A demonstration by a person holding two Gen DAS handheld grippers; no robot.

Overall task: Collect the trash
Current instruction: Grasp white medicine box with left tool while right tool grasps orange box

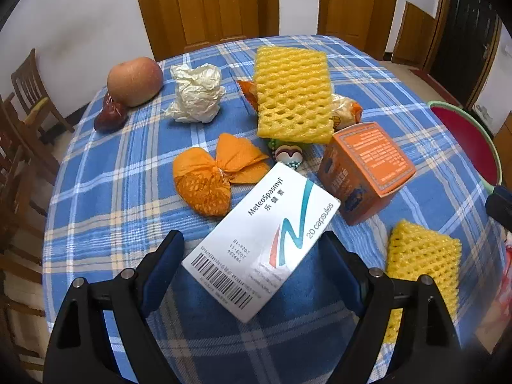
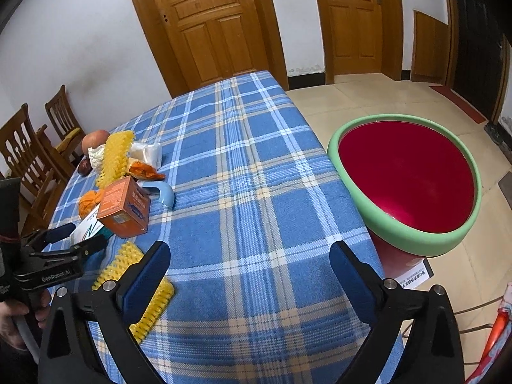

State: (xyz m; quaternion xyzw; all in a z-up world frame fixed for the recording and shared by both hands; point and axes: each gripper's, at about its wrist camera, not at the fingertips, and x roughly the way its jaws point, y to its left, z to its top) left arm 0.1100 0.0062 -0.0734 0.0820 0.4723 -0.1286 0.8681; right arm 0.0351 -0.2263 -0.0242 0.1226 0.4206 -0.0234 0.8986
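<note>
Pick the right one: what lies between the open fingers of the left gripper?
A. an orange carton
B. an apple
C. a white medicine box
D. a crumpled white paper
C: in the left wrist view the white medicine box lies flat on the tablecloth between the fingers of the left gripper, which stand apart from it and do not clamp it.

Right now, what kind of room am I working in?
Probably a home dining room: a table under a blue plaid cloth, wooden chairs against the wall, panelled wooden doors behind, and a tiled floor.
</note>
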